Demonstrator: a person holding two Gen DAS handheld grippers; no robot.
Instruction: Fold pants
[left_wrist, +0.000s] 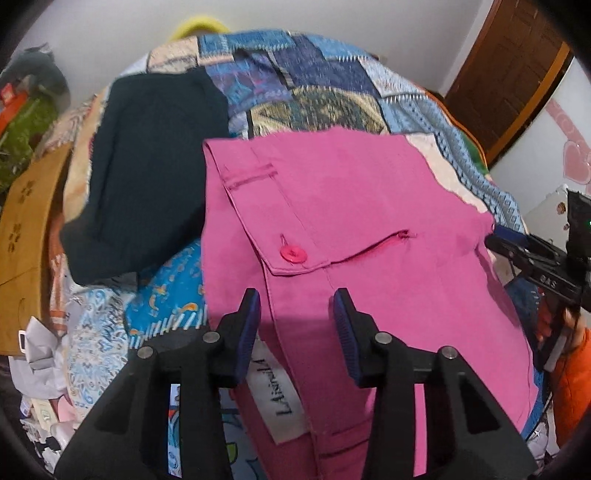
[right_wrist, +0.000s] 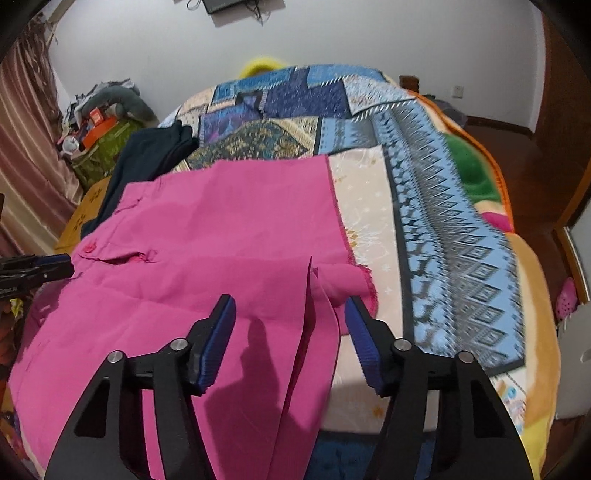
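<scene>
Fingers (left_wrist: 251, 317) of the left gripper (left_wrist: 296, 308) are spread wide above the waistband end of the pink pants (left_wrist: 351, 221), and nothing is held between them. Just ahead of them a buttoned pocket flap with a pink button (left_wrist: 292, 254) is seen, and below them a white label (left_wrist: 277, 398) sewn inside the waist is exposed. Fingers (right_wrist: 221, 325) of the right gripper (right_wrist: 290, 321) are likewise set wide apart and empty, poised over the leg end of the pants (right_wrist: 207, 236), where a loose fold of fabric is raised between the two blue pads.

The pants are laid flat across the near part of a bed covered by a patchwork blanket (right_wrist: 443, 229), with the lower edge hanging over the bed's side. A dark garment (left_wrist: 147, 177) is placed on the blanket just beside the pants, at their left, its edge touching or slightly tucked under the pink cloth. In the left wrist view the right gripper (left_wrist: 543, 266) is seen at the far right edge; in the right wrist view the left gripper (right_wrist: 40, 269) is seen at the far left.
</scene>
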